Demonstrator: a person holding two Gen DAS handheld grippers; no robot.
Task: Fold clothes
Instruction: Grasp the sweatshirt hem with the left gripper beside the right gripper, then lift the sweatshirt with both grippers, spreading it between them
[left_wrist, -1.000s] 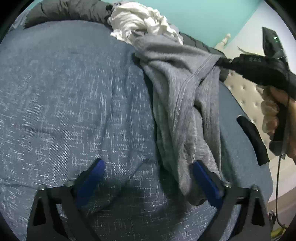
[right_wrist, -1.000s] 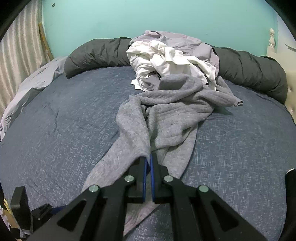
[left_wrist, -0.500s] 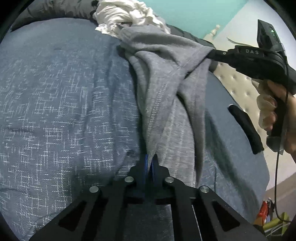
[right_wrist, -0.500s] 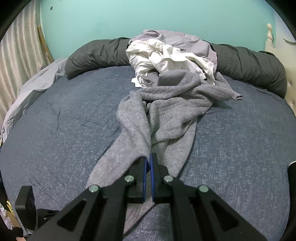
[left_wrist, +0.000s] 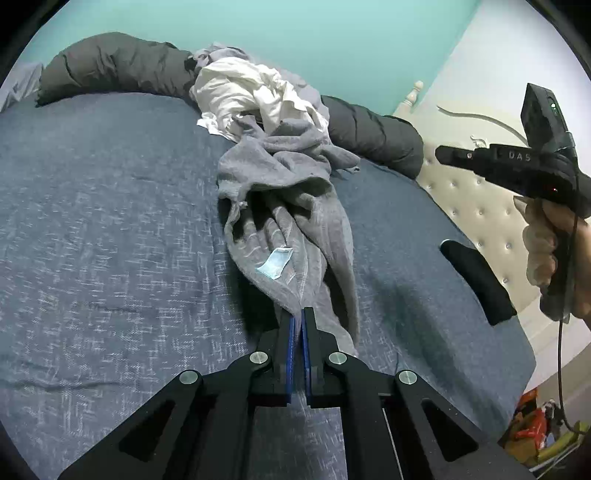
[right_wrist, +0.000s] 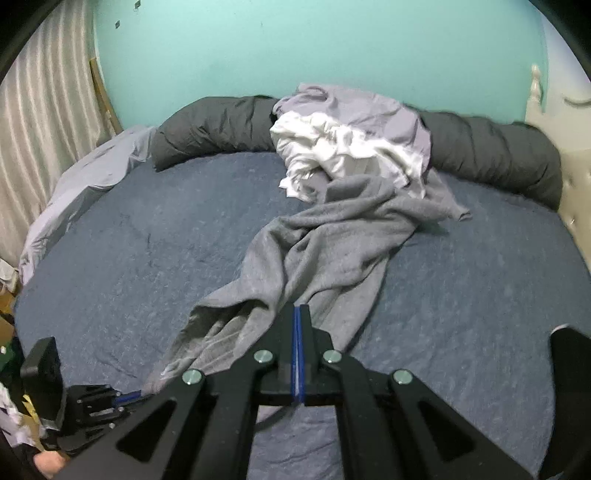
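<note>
Left gripper (left_wrist: 296, 325) jaws clamped on grey garment (left_wrist: 295, 221) hem at 6 o'clock. Right gripper (right_wrist: 298, 314) jaws closed; grip on cloth unclear. Garment bunched on bed (left_wrist: 92, 221), far end at 12 o'clock under white clothes pile (left_wrist: 251, 96). Risk: pull drags pile along; thin pinch slips.

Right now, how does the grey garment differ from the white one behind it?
The grey garment is drawn out long across the bed, one end pinched in the left tool; the white garment is bunched in a heap and lies free. The grey one shows a label; the white shows none. Both are unfolded.
</note>
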